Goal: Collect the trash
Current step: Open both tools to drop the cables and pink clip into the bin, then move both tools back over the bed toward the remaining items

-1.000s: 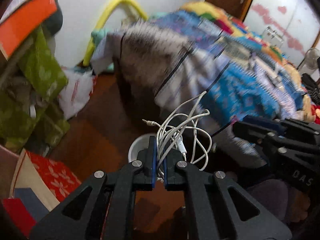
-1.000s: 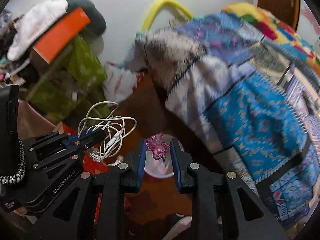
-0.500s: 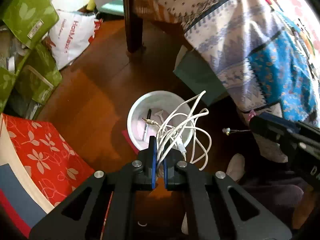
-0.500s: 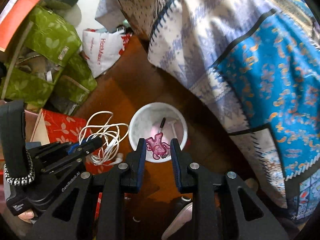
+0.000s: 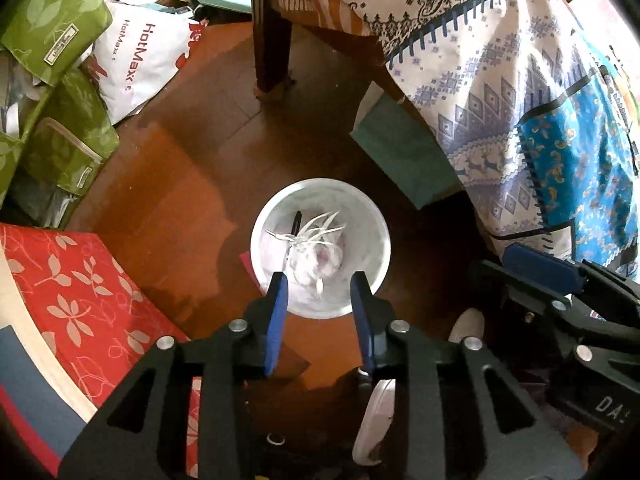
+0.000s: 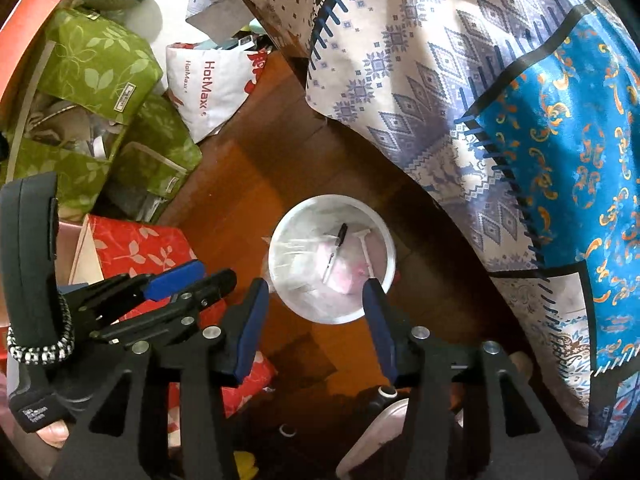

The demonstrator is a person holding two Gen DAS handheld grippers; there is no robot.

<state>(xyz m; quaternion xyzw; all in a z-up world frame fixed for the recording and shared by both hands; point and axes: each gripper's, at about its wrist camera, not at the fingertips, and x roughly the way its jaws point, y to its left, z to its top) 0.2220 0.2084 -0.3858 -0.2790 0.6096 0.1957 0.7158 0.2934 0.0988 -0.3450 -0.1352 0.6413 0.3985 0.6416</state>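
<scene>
Left wrist view: both grippers empty and hovering over the white bin (image 5: pixel 320 308), jaws spread on each.

Left gripper (image 5: pixel 319 290) sits straight above the bin mouth, so anything let go falls inside; the white cable tangle (image 5: pixel 316 240) lies in it, next to a black pen (image 5: pixel 295 222). Right wrist view: right gripper (image 6: pixel 316 300) is also over the bin, jaws wide, nothing between them; pink scrap (image 6: pixel 346 272) rests on the bin's bottom, beside the pen and a white stick (image 6: pixel 365 246). Bin stands on the wooden floor (image 5: pixel 168 168), near the edge of the bed with the hanging patterned bedspread (image 5: pixel 520 92), between it and the red floral box (image 5: pixel 80 288). My read: this drop is done, and the next trash item isn't identifiable from here.
</scene>
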